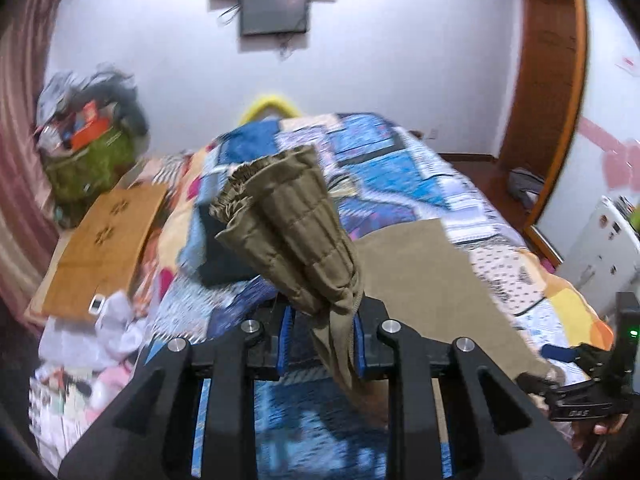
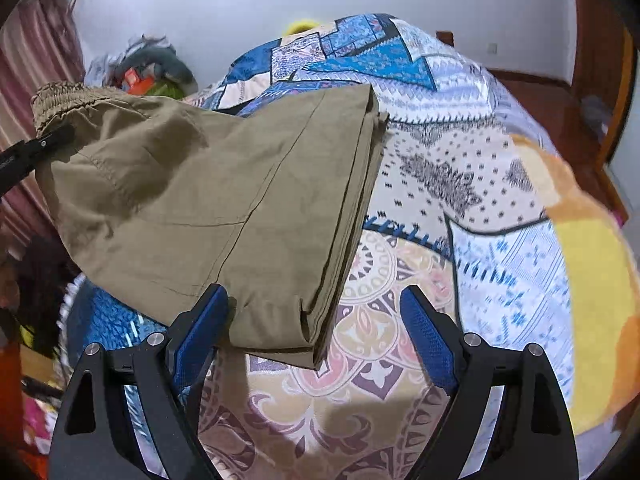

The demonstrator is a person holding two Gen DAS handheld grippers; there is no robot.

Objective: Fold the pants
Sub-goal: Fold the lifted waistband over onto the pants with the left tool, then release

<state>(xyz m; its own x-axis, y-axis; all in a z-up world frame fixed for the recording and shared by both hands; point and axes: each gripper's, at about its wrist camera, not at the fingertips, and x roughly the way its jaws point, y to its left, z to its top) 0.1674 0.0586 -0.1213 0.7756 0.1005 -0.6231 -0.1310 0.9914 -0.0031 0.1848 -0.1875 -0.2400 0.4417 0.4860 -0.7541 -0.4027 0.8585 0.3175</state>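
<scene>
The pants (image 2: 208, 200) lie partly folded on the bed (image 2: 500, 240); the left gripper (image 1: 320, 344) pinches their waistband end, lifted; the right gripper (image 2: 316, 320) is spread, empty; the last fold remains.

The bed (image 2: 460, 168) wears a busy patchwork bedspread (image 1: 384, 168) in blue, white and orange. The khaki pants (image 2: 224, 200) lie folded on it, one end lifted off the cover. A dark folded cloth (image 1: 228, 256) sits flat on the spread beyond them.
</scene>
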